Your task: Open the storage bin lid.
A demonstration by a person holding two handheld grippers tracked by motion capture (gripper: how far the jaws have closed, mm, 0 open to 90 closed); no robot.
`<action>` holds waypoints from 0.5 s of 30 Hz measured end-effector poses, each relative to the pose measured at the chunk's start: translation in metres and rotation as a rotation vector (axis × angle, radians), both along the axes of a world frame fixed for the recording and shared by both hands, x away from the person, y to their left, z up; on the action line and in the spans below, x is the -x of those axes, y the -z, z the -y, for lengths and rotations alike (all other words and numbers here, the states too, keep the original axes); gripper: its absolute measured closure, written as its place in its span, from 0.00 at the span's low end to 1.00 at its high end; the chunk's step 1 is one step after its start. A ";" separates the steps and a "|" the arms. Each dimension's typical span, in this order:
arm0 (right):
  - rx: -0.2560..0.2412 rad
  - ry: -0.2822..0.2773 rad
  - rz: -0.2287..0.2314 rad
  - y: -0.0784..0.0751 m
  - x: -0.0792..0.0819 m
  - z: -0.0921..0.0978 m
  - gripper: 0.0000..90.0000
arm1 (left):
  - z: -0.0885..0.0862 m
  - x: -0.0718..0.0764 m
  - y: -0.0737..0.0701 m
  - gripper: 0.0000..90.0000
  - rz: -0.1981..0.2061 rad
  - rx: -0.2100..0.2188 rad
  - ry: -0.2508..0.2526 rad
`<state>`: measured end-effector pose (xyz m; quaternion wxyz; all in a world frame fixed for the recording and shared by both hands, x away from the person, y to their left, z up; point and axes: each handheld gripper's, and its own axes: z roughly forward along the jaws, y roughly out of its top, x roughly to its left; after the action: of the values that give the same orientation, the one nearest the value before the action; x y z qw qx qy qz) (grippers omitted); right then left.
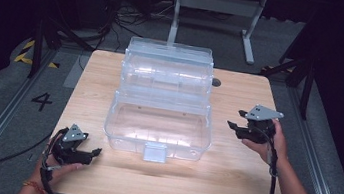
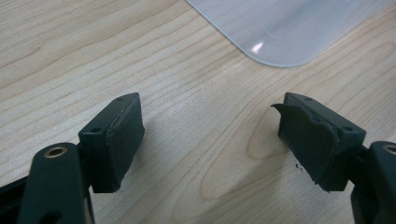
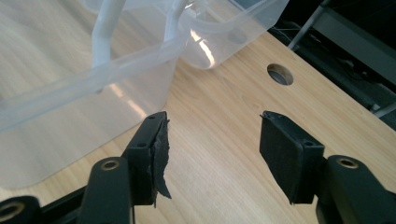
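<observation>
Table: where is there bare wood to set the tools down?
Bare wood lies on the table along the near edge in front of the clear box, and in strips left and right of it. The middle and far side are crowded by the box.

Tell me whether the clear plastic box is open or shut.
Open: the clear plastic box has its tiered trays swung up and back, leaving the bottom bin uncovered.

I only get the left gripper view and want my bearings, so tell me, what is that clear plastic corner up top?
Observer: It belongs to a clear tiered box, opened out at the table's middle.
Operator: Where's the other gripper?
Observer: The right gripper is off the box's right side, jaws open, holding nothing.
Operator: Any latch facing me?
Observer: A clear latch tab hangs at the middle of the box's near wall.
</observation>
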<state>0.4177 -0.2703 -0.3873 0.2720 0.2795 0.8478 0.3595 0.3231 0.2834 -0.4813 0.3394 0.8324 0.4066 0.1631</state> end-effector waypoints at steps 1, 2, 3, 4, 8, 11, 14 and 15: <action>0.005 0.002 0.002 0.001 0.002 0.001 0.47 | 0.000 0.000 0.000 0.25 0.000 0.000 0.000; 0.005 0.002 0.002 0.001 0.002 0.001 0.47 | 0.000 0.000 0.000 0.25 0.000 0.000 0.000; 0.014 0.001 0.003 0.004 0.007 0.005 0.46 | 0.000 0.000 0.000 0.25 0.000 0.000 0.000; 0.014 0.001 0.003 0.004 0.007 0.005 0.46 | 0.000 0.000 0.000 0.25 0.000 0.000 0.000; 0.020 0.007 -0.003 0.013 0.017 0.014 0.43 | 0.000 0.000 0.000 0.25 0.000 0.000 0.000; 0.019 0.016 -0.010 0.018 0.022 0.019 0.41 | 0.000 0.000 0.000 0.25 0.000 0.000 0.000; 0.019 0.020 -0.011 0.022 0.026 0.024 0.41 | 0.000 0.000 0.000 0.25 0.000 0.000 0.000; 0.023 0.028 -0.015 0.026 0.030 0.028 0.41 | 0.000 0.000 0.000 0.25 0.000 0.000 0.000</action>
<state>0.3878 -0.2982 -0.4134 0.2739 0.2908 0.8497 0.3440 0.3231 0.2833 -0.4813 0.3396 0.8323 0.4067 0.1630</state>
